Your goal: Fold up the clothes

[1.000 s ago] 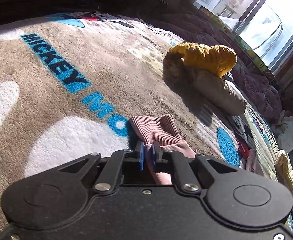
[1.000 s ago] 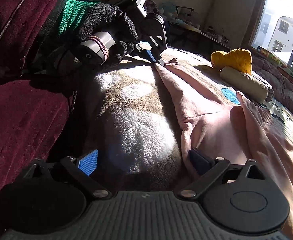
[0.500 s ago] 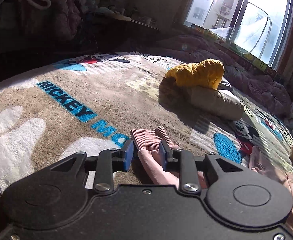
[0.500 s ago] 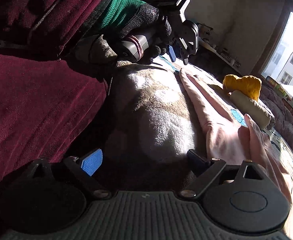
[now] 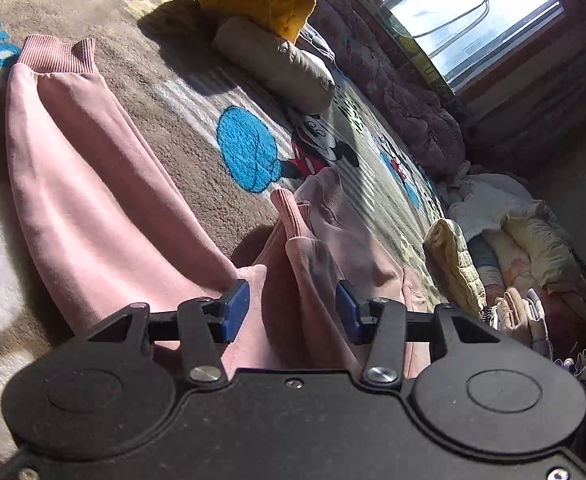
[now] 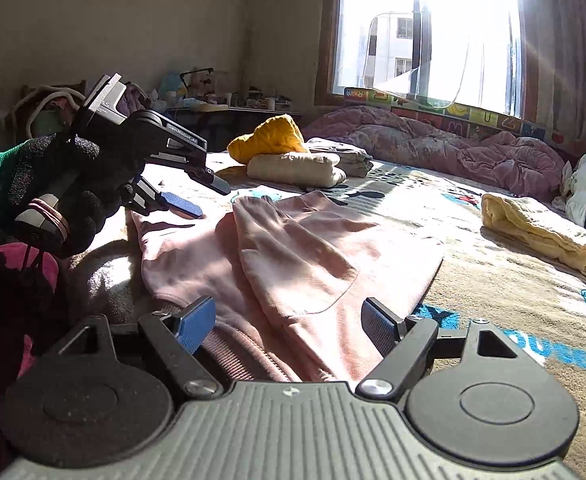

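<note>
Blanket (image 6: 493, 280) under pink sweatshirt (image 6: 293, 256), grippers spread.

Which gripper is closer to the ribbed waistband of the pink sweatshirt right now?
Right. The right gripper sits open directly over the ribbed waistband. The left gripper, also open, hovers farther off near the pink sweatshirt's far sleeve end.

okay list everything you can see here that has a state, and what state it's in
left gripper: open, holding nothing
right gripper: open, holding nothing
pink sweatshirt: lying on the blanket, partly folded, one sleeve stretched out
beige garment: rolled up
yellow quilted cloth: folded
purple quilt: rumpled
</note>
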A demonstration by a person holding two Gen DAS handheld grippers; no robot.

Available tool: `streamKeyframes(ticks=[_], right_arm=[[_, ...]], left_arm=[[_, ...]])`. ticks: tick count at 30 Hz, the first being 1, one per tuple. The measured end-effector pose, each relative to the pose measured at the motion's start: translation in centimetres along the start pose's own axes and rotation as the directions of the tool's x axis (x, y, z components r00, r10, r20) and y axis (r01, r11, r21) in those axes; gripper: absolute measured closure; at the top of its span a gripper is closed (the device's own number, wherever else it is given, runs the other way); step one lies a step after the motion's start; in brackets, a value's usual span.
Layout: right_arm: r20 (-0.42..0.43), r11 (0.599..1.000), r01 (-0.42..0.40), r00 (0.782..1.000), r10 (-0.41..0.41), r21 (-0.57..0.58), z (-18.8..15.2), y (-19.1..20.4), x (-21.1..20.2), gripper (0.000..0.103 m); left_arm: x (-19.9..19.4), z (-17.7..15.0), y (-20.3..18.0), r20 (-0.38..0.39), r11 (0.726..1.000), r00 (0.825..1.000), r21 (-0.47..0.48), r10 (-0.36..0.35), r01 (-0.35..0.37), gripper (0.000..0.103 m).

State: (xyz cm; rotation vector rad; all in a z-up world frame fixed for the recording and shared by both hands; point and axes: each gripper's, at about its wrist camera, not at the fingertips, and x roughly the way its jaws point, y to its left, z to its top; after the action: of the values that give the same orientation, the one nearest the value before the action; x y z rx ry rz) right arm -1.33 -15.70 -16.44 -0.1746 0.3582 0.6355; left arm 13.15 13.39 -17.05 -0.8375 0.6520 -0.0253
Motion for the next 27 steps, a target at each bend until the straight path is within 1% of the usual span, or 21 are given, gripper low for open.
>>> streamKeyframes(ticks=[1,2,4,7,8,9,10,12,14,16,20,23,27], right_arm=[[-0.004,1.000,0.006,1.000,-0.006,0.010,-0.3,-0.4,-0.1,0.024],[-0.007,1.000,0.012,1.000,-0.012,0.019,-0.6,-0.9,-0.1,0.024],[-0.015,0.999,0.025,1.000,-0.025,0.039,-1.3,-1.7,-0.3,0.024],[-0.026,0.997,0.042,0.999,-0.040,0.066,-2.2,-2.9,-0.4,0.024],[-0.024,0.997,0.039,0.999,-0.037,0.070,-2.2,-2.9,-0.5,0.024],[-0.020,0.997,0.037,0.999,-0.036,0.074,-2.2,-2.9,-0.5,0.024],[-0.013,0.996,0.035,0.999,-0.034,0.076,-2.2,-2.9,-0.4,0.024],[-0.002,0.997,0.033,0.999,-0.033,0.072,-2.1,-2.9,-0.4,0.024],[0.008,0.998,0.029,1.000,-0.030,0.062,-2.1,-2.8,-0.1,0.023],[0.015,0.998,0.021,1.000,-0.022,0.054,-2.1,-2.7,0.2,0.023],[0.011,0.999,0.002,1.000,-0.003,0.050,-2.1,-2.6,0.7,0.023],[-0.006,0.998,-0.009,1.000,0.009,0.063,-2.1,-2.8,1.0,0.023],[-0.029,0.996,-0.027,0.999,0.030,0.082,-2.3,-3.1,1.3,0.023]], left_arm=[[0.6,0.3,0.0,-0.006,0.999,1.000,-0.032,-0.009,0.009,0.057],[0.9,0.5,-0.1,-0.009,0.999,1.000,-0.031,-0.007,0.007,0.057],[1.6,0.8,-0.4,-0.012,1.000,1.000,-0.030,0.007,-0.007,0.064],[2.4,1.0,-0.7,-0.008,0.999,1.000,-0.014,0.030,-0.030,0.071],[2.6,1.0,-0.8,-0.003,0.999,0.999,0.000,0.044,-0.044,0.074],[2.7,1.0,-0.9,-0.003,0.999,0.999,0.005,0.048,-0.048,0.081],[2.9,1.0,-1.0,-0.002,0.999,0.999,0.010,0.051,-0.051,0.092],[2.6,1.0,-1.5,0.009,0.999,0.999,0.016,0.043,-0.043,0.098],[2.2,1.0,-2.8,0.034,0.998,0.999,0.044,0.032,-0.034,0.100],[2.0,1.1,-4.2,0.038,0.998,0.999,0.064,0.013,-0.015,0.100],[2.5,1.3,-8.2,0.035,0.995,0.999,0.100,-0.032,0.029,0.101],[3.6,1.3,-10.9,0.022,0.992,0.998,0.117,-0.059,0.056,0.101],[6.3,0.8,-14.0,-0.008,0.988,0.998,0.145,-0.058,0.059,0.101]])
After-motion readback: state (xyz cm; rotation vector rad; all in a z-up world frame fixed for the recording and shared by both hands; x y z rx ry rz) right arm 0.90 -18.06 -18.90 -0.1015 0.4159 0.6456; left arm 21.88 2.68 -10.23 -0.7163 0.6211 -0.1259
